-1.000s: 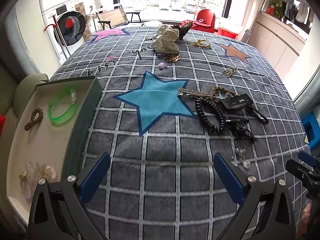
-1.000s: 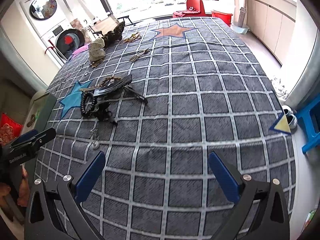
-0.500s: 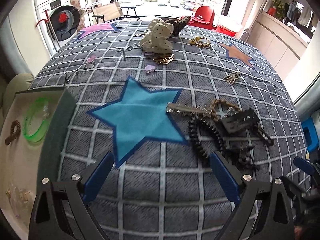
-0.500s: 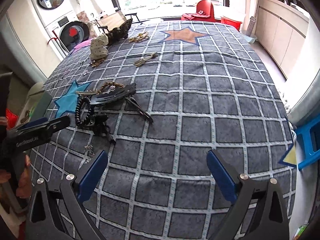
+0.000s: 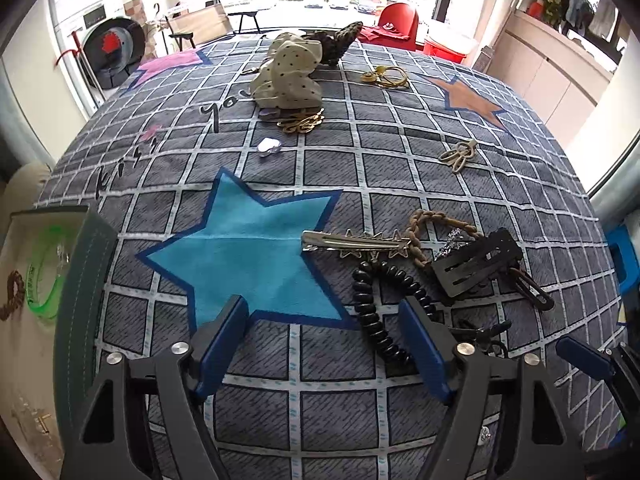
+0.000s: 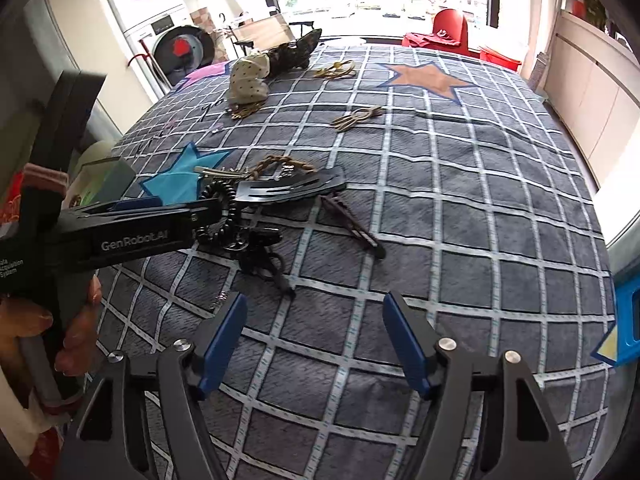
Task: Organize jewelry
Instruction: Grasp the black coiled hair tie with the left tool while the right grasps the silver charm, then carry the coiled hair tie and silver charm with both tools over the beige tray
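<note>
A pile of hair accessories lies on the grey checked cloth: a black coil hair tie (image 5: 378, 312), a silver star clip (image 5: 356, 242), a brown chain (image 5: 434, 224) and a black flat clip (image 5: 478, 266). My left gripper (image 5: 326, 340) is open and empty, its right finger (image 5: 424, 348) right beside the coil tie. The pile also shows in the right wrist view (image 6: 280, 190). My right gripper (image 6: 314, 340) is open and empty over bare cloth, just short of the pile. The left gripper's body (image 6: 132, 232) reaches into that view from the left.
A white tray (image 5: 24, 364) at the left edge holds a green bangle (image 5: 42, 280) and a brown piece. Farther back lie a dotted scrunchie (image 5: 290, 74), gold pieces (image 5: 302, 122), a gold ring clip (image 5: 386, 76) and a beige clip (image 5: 458, 156).
Both grippers have moved forward toward the pile of accessories. The left gripper now has its right finger next to the coil tie. Both jaws have narrowed but stay open.
</note>
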A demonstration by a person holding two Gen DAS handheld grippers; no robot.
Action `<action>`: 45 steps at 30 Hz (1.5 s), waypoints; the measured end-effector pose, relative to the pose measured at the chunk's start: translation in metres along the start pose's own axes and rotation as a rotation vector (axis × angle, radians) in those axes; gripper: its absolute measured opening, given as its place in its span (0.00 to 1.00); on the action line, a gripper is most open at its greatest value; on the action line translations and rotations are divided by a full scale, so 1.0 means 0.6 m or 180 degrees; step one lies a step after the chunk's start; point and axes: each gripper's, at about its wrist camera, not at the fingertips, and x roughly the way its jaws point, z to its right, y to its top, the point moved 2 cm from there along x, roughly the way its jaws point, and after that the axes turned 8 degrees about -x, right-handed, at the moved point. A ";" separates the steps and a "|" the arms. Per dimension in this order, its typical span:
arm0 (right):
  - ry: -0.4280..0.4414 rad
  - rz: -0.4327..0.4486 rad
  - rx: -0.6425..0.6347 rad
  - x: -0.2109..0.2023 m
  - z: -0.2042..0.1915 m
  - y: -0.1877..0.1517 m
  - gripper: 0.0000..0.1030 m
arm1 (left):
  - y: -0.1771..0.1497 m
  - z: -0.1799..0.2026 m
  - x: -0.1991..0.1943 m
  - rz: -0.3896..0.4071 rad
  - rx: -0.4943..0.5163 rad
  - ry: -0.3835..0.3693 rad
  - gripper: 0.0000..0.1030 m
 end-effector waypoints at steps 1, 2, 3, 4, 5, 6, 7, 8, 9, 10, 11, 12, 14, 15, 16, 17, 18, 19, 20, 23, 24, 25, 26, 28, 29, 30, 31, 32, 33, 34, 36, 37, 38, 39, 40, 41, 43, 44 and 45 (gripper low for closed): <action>0.0014 0.0004 -0.0009 0.002 -0.003 0.001 0.71 | 0.000 0.003 0.001 0.0006 0.0025 0.0014 0.76; 0.0021 0.0009 -0.0020 0.003 -0.006 0.002 0.71 | 0.000 0.006 0.001 0.0019 0.0049 0.0037 0.73; 0.0025 0.0011 -0.0028 0.004 -0.008 0.003 0.71 | 0.000 0.008 0.001 0.0043 0.0082 0.0077 0.65; 0.0033 0.0016 -0.0034 0.005 -0.010 0.004 0.71 | 0.000 0.010 0.000 0.0056 0.0112 0.0069 0.60; 0.0043 0.0021 -0.0036 0.005 -0.012 0.005 0.71 | 0.001 0.012 -0.001 0.0051 0.0118 0.0053 0.58; 0.0051 0.0024 -0.0039 0.005 -0.013 0.006 0.71 | 0.001 0.014 -0.002 0.0057 0.0126 0.0050 0.50; 0.0054 0.0028 -0.0045 0.005 -0.016 0.006 0.71 | 0.001 0.015 -0.003 0.0063 0.0139 0.0036 0.41; 0.0057 0.0032 -0.0050 0.003 -0.018 0.006 0.71 | 0.000 0.016 -0.005 0.0066 0.0151 0.0022 0.37; 0.0067 0.0038 -0.0052 0.002 -0.021 0.006 0.71 | 0.000 0.016 -0.005 0.0064 0.0156 0.0016 0.33; 0.0081 0.0047 -0.0052 -0.001 -0.024 0.005 0.70 | -0.001 0.016 -0.006 0.0066 0.0159 0.0006 0.26; 0.0091 0.0057 -0.0058 -0.004 -0.028 0.003 0.68 | -0.001 0.016 -0.007 0.0071 0.0167 -0.0008 0.21; 0.0103 0.0066 -0.0063 -0.007 -0.032 0.001 0.67 | -0.002 0.015 -0.007 0.0071 0.0165 -0.0015 0.13; 0.0141 0.0063 -0.0062 -0.011 -0.042 -0.005 0.62 | -0.002 0.012 -0.008 0.0071 0.0151 -0.0043 0.12; 0.0166 0.0045 -0.0066 -0.011 -0.048 -0.009 0.61 | -0.002 0.010 -0.008 0.0074 0.0145 -0.0062 0.12; 0.0189 0.0023 -0.0076 -0.010 -0.052 -0.013 0.60 | -0.002 0.010 -0.008 0.0075 0.0141 -0.0070 0.12; 0.0206 -0.0011 -0.0097 -0.006 -0.059 -0.017 0.59 | -0.002 0.009 -0.009 0.0078 0.0139 -0.0076 0.12; 0.0207 -0.0034 -0.0115 -0.003 -0.063 -0.020 0.59 | -0.003 0.009 -0.008 0.0082 0.0140 -0.0077 0.12; 0.0199 -0.0061 -0.0138 0.004 -0.068 -0.022 0.59 | -0.004 0.009 -0.009 0.0089 0.0142 -0.0075 0.13; 0.0155 -0.0046 -0.0156 0.007 -0.072 -0.022 0.59 | -0.004 0.009 -0.009 0.0091 0.0142 -0.0074 0.13; 0.0122 -0.0023 -0.0175 0.011 -0.081 -0.016 0.59 | -0.005 0.008 -0.009 0.0091 0.0126 -0.0095 0.12; 0.0096 -0.0013 -0.0190 0.013 -0.084 -0.014 0.59 | -0.005 0.007 -0.010 0.0087 0.0117 -0.0108 0.13; 0.0065 -0.0007 -0.0210 0.015 -0.086 -0.013 0.59 | -0.005 0.006 -0.010 0.0083 0.0109 -0.0121 0.12; 0.0012 0.0004 -0.0245 0.016 -0.090 -0.012 0.59 | -0.006 0.005 -0.011 0.0081 0.0104 -0.0137 0.12; -0.0106 0.0011 -0.0329 0.017 -0.099 -0.014 0.58 | -0.008 0.002 -0.013 0.0082 0.0099 -0.0163 0.12; -0.0191 0.0012 -0.0387 0.017 -0.104 -0.015 0.55 | -0.010 0.000 -0.014 0.0081 0.0094 -0.0174 0.12; -0.0249 0.0014 -0.0428 0.017 -0.107 -0.017 0.53 | -0.012 -0.002 -0.016 0.0076 0.0087 -0.0185 0.12; -0.0311 0.0025 -0.0468 0.017 -0.108 -0.019 0.45 | -0.013 -0.004 -0.017 0.0075 0.0081 -0.0192 0.12; -0.0314 0.0041 -0.0467 0.014 -0.108 -0.021 0.32 | -0.014 -0.006 -0.019 0.0071 0.0073 -0.0202 0.12; -0.0298 0.0044 -0.0439 0.013 -0.106 -0.021 0.22 | -0.017 -0.009 -0.020 0.0068 0.0059 -0.0211 0.12; -0.0267 0.0040 -0.0383 0.012 -0.101 -0.021 0.11 | -0.019 -0.012 -0.022 0.0067 0.0049 -0.0213 0.12; -0.0185 0.0049 -0.0283 0.009 -0.092 -0.023 0.11 | -0.024 -0.017 -0.026 0.0065 0.0023 -0.0229 0.12; -0.0138 0.0054 -0.0245 0.007 -0.090 -0.023 0.11 | -0.028 -0.020 -0.029 0.0065 0.0014 -0.0239 0.12; -0.0062 0.0065 -0.0189 0.004 -0.085 -0.024 0.11 | -0.031 -0.022 -0.033 0.0067 0.0011 -0.0247 0.12; 0.0026 0.0094 -0.0118 -0.003 -0.080 -0.027 0.11 | -0.035 -0.025 -0.038 0.0071 0.0012 -0.0252 0.12; 0.0053 0.0117 -0.0085 -0.008 -0.078 -0.028 0.11 | -0.040 -0.027 -0.044 0.0080 0.0016 -0.0259 0.12; 0.0064 0.0138 -0.0060 -0.014 -0.075 -0.029 0.11 | -0.044 -0.029 -0.049 0.0085 0.0018 -0.0268 0.12; 0.0111 0.0167 -0.0006 -0.024 -0.072 -0.032 0.11 | -0.054 -0.030 -0.060 0.0094 0.0031 -0.0284 0.12; 0.0151 0.0172 0.0038 -0.030 -0.069 -0.035 0.11 | -0.059 -0.030 -0.065 0.0095 0.0038 -0.0291 0.12; 0.0176 0.0172 0.0071 -0.033 -0.067 -0.036 0.11 | -0.065 -0.030 -0.071 0.0100 0.0043 -0.0310 0.12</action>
